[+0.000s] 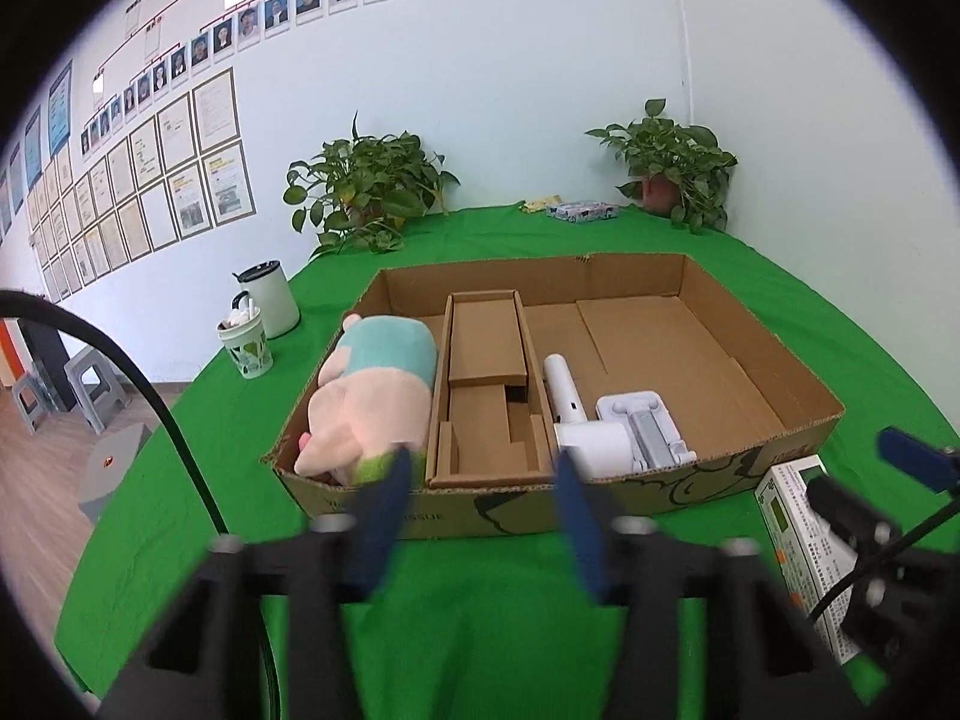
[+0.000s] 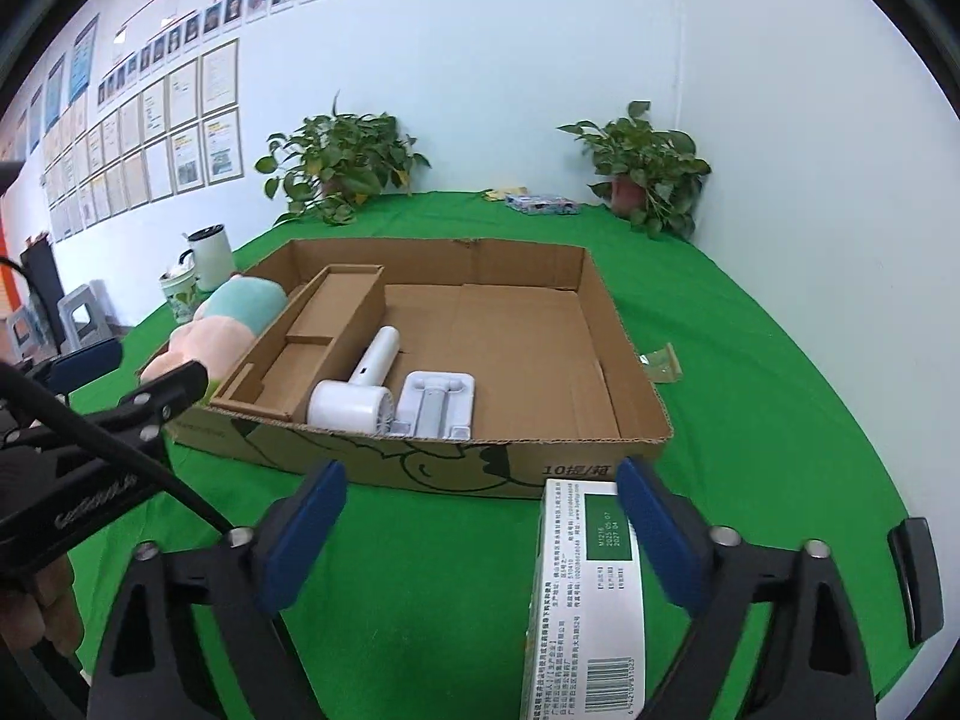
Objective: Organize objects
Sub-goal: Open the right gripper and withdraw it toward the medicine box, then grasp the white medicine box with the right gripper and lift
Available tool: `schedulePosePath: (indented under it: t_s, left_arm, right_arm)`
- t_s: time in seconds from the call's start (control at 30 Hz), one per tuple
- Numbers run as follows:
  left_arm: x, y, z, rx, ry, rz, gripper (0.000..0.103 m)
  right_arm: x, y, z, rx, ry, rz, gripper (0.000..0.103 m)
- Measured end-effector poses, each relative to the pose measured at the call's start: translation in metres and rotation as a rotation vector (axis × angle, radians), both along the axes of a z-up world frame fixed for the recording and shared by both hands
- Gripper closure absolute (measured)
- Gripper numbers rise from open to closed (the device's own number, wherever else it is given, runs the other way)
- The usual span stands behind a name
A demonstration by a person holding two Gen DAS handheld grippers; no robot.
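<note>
One white-and-green medicine box (image 2: 585, 594) lies flat between the open right gripper (image 2: 480, 534).

The cardboard box (image 2: 420, 468) has bare floor at 2 o'clock. A hair dryer (image 2: 360, 390), white stand (image 2: 438, 402) and plush toy (image 2: 222, 324) fill its near and 10 o'clock parts. Green worktop (image 2: 750, 390) lies open at 3 o'clock.

Left gripper (image 1: 480, 516) and right gripper (image 2: 483, 531) both level, jaws wide apart, seemingly gripping nothing.
</note>
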State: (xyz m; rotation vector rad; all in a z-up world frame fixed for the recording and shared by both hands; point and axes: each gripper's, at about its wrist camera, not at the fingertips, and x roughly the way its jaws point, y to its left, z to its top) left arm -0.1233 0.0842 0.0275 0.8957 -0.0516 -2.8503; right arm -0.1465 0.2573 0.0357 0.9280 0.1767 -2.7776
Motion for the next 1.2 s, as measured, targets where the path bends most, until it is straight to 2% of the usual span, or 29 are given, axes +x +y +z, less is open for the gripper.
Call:
schedulePosePath:
  t_s: [0.03,0.1,0.17,0.2,0.23,0.27,0.3,0.33,0.37,0.4,0.5,0.63,0.77,0.87,0.9,0.97,1.03,1.07,1.2]
  left_arm:
    - [0.0,0.0,-0.002,-0.006,-0.015,0.012,0.101]
    - [0.004,0.0,-0.004,0.004,-0.013,0.018,0.101]
    - [0.008,0.0,-0.003,0.007,0.003,0.017,0.099]
    - [0.009,0.001,-0.003,-0.001,0.008,0.024,0.092]
    - [0.011,0.002,-0.002,-0.003,0.011,0.027,0.064]
    - [0.011,0.001,-0.001,0.009,0.016,0.017,0.032]
    - [0.013,0.001,0.001,0.032,0.034,-0.003,0.023]
    - [0.015,0.002,0.002,0.043,0.054,-0.014,0.021]
    - [0.016,0.003,0.001,0.038,0.054,-0.018,0.021]
    - [0.016,0.005,0.001,0.024,0.045,-0.023,0.021]
    - [0.014,0.009,-0.006,0.01,0.007,-0.043,0.021]
    - [0.013,0.002,-0.014,0.1,-0.025,-0.081,0.021]
    - [0.01,0.004,-0.028,0.142,-0.071,-0.119,0.021]
    - [0.006,0.007,-0.037,0.191,-0.114,-0.146,0.021]
    - [0.006,0.008,-0.038,0.211,-0.124,-0.157,0.021]
    - [0.005,0.01,-0.041,0.226,-0.134,-0.17,0.021]
    - [0.006,0.012,-0.042,0.228,-0.14,-0.182,0.021]
    - [0.006,0.012,-0.042,0.23,-0.145,-0.186,0.021]
    - [0.005,0.007,-0.044,0.279,-0.176,-0.234,0.021]
  right_arm:
    - [0.001,-0.001,-0.002,0.011,-0.009,-0.004,0.067]
    - [0.002,-0.002,-0.005,0.021,-0.015,-0.005,0.084]
    - [0.005,-0.001,-0.007,0.016,-0.015,-0.001,0.085]
    - [0.006,0.0,-0.008,0.014,-0.014,-0.002,0.085]
    - [0.006,0.001,-0.008,0.008,-0.011,-0.002,0.082]
    - [0.007,0.002,-0.009,0.007,-0.013,-0.006,0.077]
    - [0.006,0.004,-0.009,0.006,-0.017,-0.007,0.053]
    - [0.006,0.005,-0.009,0.0,-0.02,-0.005,0.021]
    - [0.006,0.009,-0.009,-0.014,-0.016,-0.001,0.011]
    - [0.008,0.012,-0.009,-0.029,-0.012,0.005,0.006]
    - [0.013,0.022,-0.011,-0.069,-0.037,0.038,0.001]
    - [0.022,0.043,-0.027,-0.048,-0.076,0.018,0.001]
    - [0.024,0.069,-0.051,-0.001,-0.132,-0.055,0.001]
    - [0.017,0.086,-0.069,-0.006,-0.2,-0.081,0.001]
    - [0.014,0.088,-0.075,-0.006,-0.228,-0.077,0.003]
    - [0.01,0.086,-0.087,0.014,-0.258,-0.074,0.014]
    - [0.006,0.081,-0.096,0.031,-0.281,-0.073,0.038]
    - [0.005,0.079,-0.1,0.041,-0.29,-0.074,0.043]
    - [0.011,0.07,-0.098,0.038,-0.273,-0.035,0.044]
